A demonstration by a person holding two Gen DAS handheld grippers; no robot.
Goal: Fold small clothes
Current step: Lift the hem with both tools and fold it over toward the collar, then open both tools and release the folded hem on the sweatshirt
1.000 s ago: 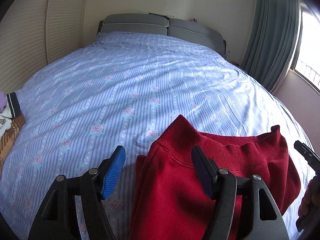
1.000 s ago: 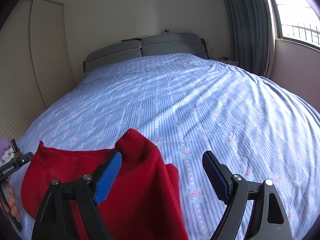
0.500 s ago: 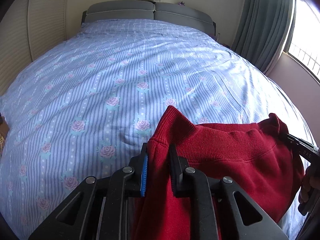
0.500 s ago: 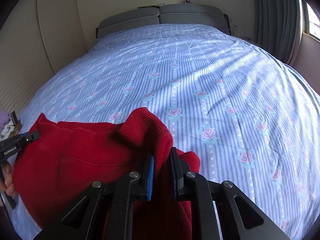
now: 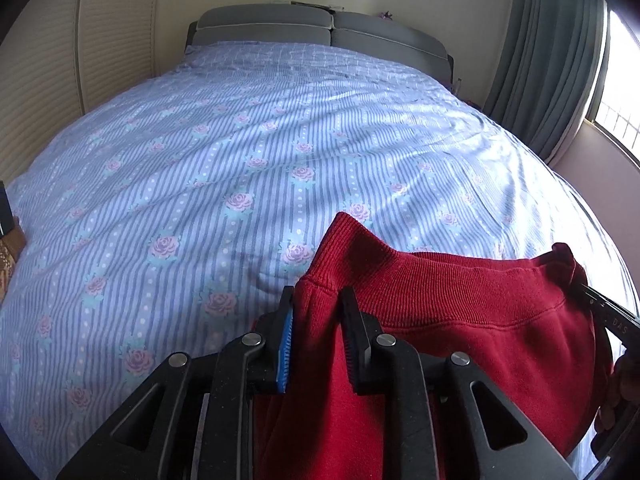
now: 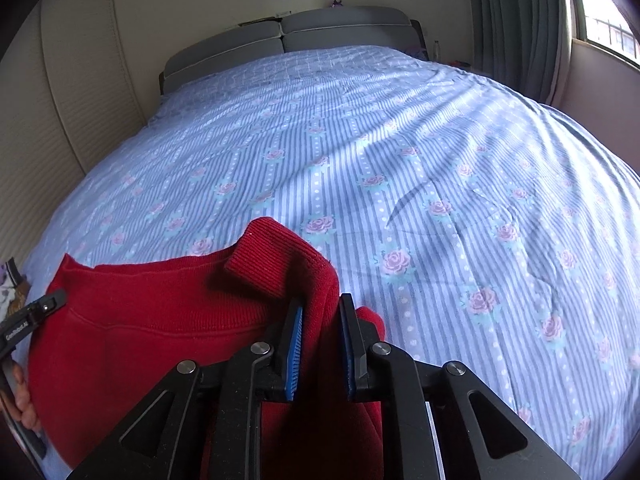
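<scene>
A small red knit garment (image 5: 460,320) with a ribbed band hangs between my two grippers above the bed. My left gripper (image 5: 318,312) is shut on its left corner. My right gripper (image 6: 320,320) is shut on its right corner; the garment (image 6: 160,320) spreads to the left in the right wrist view. The right gripper's black tip (image 5: 612,316) shows at the far right of the left wrist view. The left gripper's tip (image 6: 32,316) shows at the far left of the right wrist view. The garment's lower part is hidden below the frames.
A bed with a blue striped rose-print sheet (image 5: 260,152) fills both views, with a grey headboard (image 5: 320,32) at the far end. Grey-green curtains (image 5: 552,60) and a window stand on the right. Other clothes (image 5: 8,248) lie at the bed's left edge.
Both grippers went from open around the garment's top corners to shut on them. They have since lifted slightly with the garment stretched between them.
</scene>
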